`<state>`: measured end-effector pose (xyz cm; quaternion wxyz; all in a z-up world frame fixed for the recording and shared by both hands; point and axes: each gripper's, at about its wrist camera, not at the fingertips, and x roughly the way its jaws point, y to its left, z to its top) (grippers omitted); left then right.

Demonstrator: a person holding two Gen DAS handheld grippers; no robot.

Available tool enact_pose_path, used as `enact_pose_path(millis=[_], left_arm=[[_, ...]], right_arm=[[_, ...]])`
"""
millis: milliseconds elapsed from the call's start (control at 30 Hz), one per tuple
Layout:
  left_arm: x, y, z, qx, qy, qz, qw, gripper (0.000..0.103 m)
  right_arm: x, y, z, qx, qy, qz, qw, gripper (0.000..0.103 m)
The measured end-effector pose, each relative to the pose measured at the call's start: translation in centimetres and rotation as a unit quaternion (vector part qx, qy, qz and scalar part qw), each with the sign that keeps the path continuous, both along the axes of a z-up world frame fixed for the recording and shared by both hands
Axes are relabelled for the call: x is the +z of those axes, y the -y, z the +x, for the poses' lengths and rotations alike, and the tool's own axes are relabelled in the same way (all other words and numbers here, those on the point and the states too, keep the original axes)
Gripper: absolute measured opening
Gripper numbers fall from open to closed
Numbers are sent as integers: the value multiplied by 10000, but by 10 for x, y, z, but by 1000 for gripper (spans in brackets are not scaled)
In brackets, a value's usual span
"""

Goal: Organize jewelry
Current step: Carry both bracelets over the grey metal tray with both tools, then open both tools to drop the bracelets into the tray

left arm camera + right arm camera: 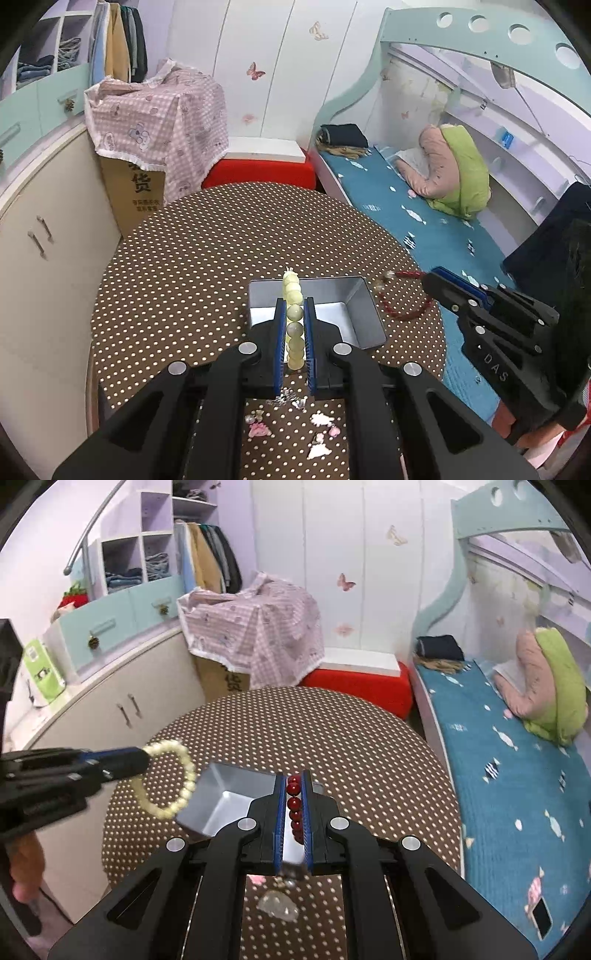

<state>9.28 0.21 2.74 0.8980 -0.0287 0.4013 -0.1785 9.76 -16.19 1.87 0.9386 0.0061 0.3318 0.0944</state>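
My left gripper (294, 306) is shut on a pale yellow-green bead bracelet (293, 321), held above the table just in front of an open silver metal box (354, 314). In the right wrist view that bracelet (173, 779) hangs as a loop from the left gripper (146, 755), left of the box (229, 797). My right gripper (294, 779) is shut on a dark red bead bracelet (294, 805) over the box's near side. From the left wrist view the red bracelet (402, 295) dangles from the right gripper (430, 277), right of the box.
Small pink and white hair clips and charms (288, 424) lie on the brown polka-dot round table (184, 277) near me; a clear trinket (279, 904) lies under the right gripper. A bed (517, 775) runs along the right, cabinets (48, 236) on the left.
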Motion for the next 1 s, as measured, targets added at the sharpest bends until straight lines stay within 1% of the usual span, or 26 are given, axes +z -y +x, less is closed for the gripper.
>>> enact_pose_path(millis=[133,433,533,633,700,767,833,900,933,967,1000], left_arm=[[-10,7,12,-100,-189,8,9998,8],[-38,24,32,-188,-601,156,9979,8],[-51,27,40,-175,-789,233,9965,8],[-58,27,45,-127,-843,321,9958,9],[-60,25,47,-46,-907,399,9951,16],[-58,24,45,-29,-812,445,9957,36],[-54,22,41,43,-701,490,9963,47],[-51,20,36,81,-634,491,9967,49],[-49,18,34,103,-607,492,9969,50],[-48,17,32,120,-577,506,9970,51],[-46,16,29,144,-527,556,9970,52]], right_arm=[[-7,-8,14,118,-168,63,9998,8],[-55,-20,45,251,-834,179,9960,8],[-66,-20,52,238,-990,207,9946,9],[-76,-19,55,171,-1078,233,9938,11],[-79,-18,56,156,-1159,240,9929,11],[-78,-16,55,103,-1156,206,9930,11],[-76,-13,53,18,-1137,135,9934,12],[-72,-9,51,-103,-1128,88,9935,13],[-72,-7,50,-154,-1124,85,9935,16],[-71,-4,48,-217,-1122,91,9934,27],[-70,0,47,-277,-1112,101,9934,54]])
